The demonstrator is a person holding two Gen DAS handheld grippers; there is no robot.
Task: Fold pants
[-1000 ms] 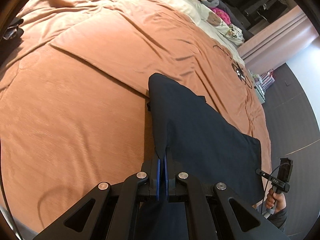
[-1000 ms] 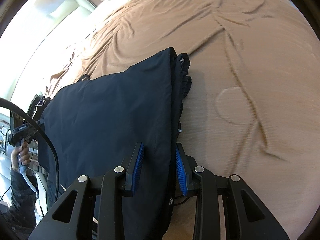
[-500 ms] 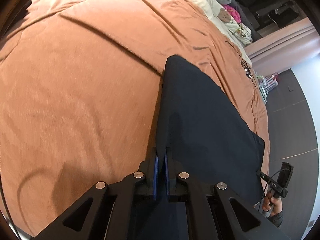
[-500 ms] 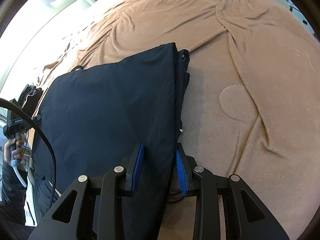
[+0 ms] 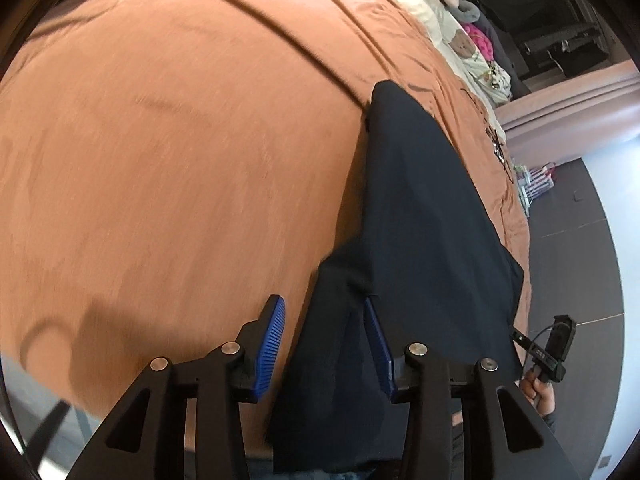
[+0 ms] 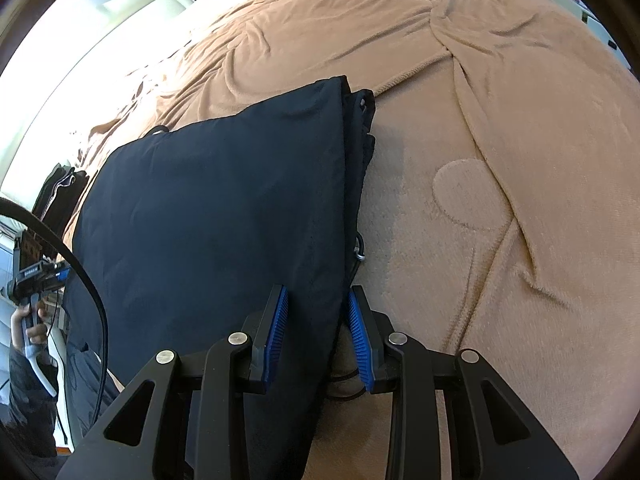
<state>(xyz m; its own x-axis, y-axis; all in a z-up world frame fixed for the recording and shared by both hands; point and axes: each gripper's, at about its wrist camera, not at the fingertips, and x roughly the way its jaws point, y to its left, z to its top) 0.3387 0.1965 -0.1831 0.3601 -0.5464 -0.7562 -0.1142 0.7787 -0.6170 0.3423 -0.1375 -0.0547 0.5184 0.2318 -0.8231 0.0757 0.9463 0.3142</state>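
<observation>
Dark navy pants [image 5: 416, 216] spread folded on a tan bed blanket [image 5: 168, 152], near the bed's edge.

Left gripper [image 5: 325, 344]: jaws just opened, blue pads apart. Pants corner between them, lying against the right-hand pad; bare blanket showing beside the left-hand pad. No squeeze visible.

Right gripper [image 6: 316, 332]: jaws partly apart, straddling the near corner of the pants [image 6: 216, 208]. Left-hand pad over the dark cloth, right-hand pad just beside the folded edge, over blanket [image 6: 500, 168]. Pressing or merely resting — cannot tell.

Long axis running away from the left gripper toward the far, narrow end of the fabric. From the right wrist, a broad panel stretching leftward, stacked layered edges along its right side, a small metal ring [image 6: 359, 255] peeking out there.

Near end of the pants cut off below both gripper bodies. Lower layers hidden under the top fold. Left view streaked with motion blur across the blanket. Opposite hand [image 5: 540, 390] only partly in view at the frame's rim.
</observation>
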